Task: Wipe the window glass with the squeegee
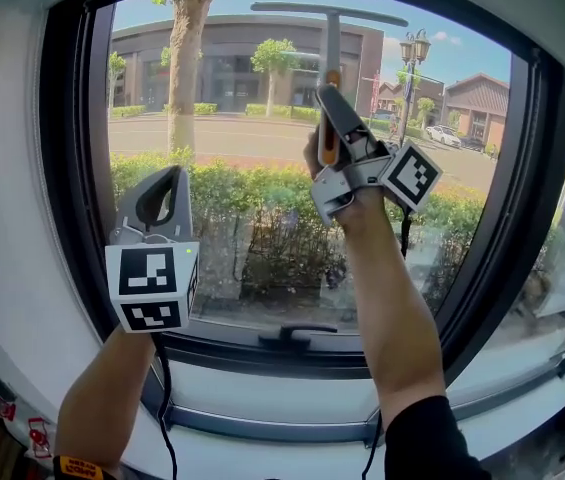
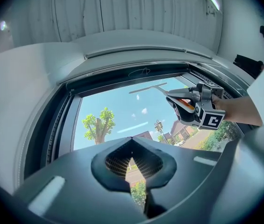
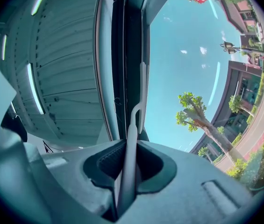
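The squeegee (image 1: 331, 28) is a grey T with its blade across the top of the window glass (image 1: 242, 118). My right gripper (image 1: 326, 96) is raised in front of the pane and shut on the squeegee's handle. In the right gripper view the handle (image 3: 128, 162) runs up between the jaws to the blade (image 3: 142, 94), which lies by the dark frame. My left gripper (image 1: 172, 176) hangs lower at the left, shut with nothing in it; its tips meet (image 2: 132, 139). From there I see the squeegee (image 2: 148, 87) and the right gripper (image 2: 188, 105) to the upper right.
A black window frame (image 1: 67, 168) rings the glass, with a latch handle (image 1: 297, 333) on its bottom rail. White wall (image 1: 7, 218) lies to the left and a pale sill (image 1: 262, 408) below. Outside stand a tree, hedges and buildings.
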Demonstrator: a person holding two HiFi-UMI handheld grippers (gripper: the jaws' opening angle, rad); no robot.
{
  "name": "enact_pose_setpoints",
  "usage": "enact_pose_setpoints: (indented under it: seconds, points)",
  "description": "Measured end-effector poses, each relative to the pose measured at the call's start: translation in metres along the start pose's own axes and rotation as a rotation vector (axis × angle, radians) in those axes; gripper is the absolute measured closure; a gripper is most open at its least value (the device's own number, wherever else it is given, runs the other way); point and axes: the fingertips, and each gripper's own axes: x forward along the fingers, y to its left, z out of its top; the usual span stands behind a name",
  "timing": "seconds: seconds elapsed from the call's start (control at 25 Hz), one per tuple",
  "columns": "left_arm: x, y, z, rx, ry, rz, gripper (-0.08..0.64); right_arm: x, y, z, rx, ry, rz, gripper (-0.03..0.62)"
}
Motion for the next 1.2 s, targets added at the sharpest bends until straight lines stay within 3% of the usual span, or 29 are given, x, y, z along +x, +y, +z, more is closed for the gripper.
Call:
enact_pose_setpoints:
  seconds: [0.28,0.44,0.68,0.88,1.2]
  points:
    - [-0.021,-0.015,-0.059,-0.024,0.087,-0.037,0.541,-0.035,0.008,-0.044,0.037,0.009,-0.013,0.548]
    - [-0.039,-0.039,-0.091,-0.042,0.128,-0.103,0.541,-0.063,0.007,-0.063,0.078,0.007,-0.060,0.548]
    - [-0.101,-0.053,-0.153,-0.089,0.243,-0.157,0.541,-0.130,0.011,-0.133,0.170,0.005,-0.171,0.546]
    - [-0.141,-0.048,-0.166,-0.060,0.247,-0.192,0.541,-0.174,0.016,-0.183,0.180,0.025,-0.272,0.548]
    - [-0.159,-0.054,-0.171,-0.123,0.243,-0.242,0.541,-0.183,0.012,-0.186,0.168,0.007,-0.360,0.546]
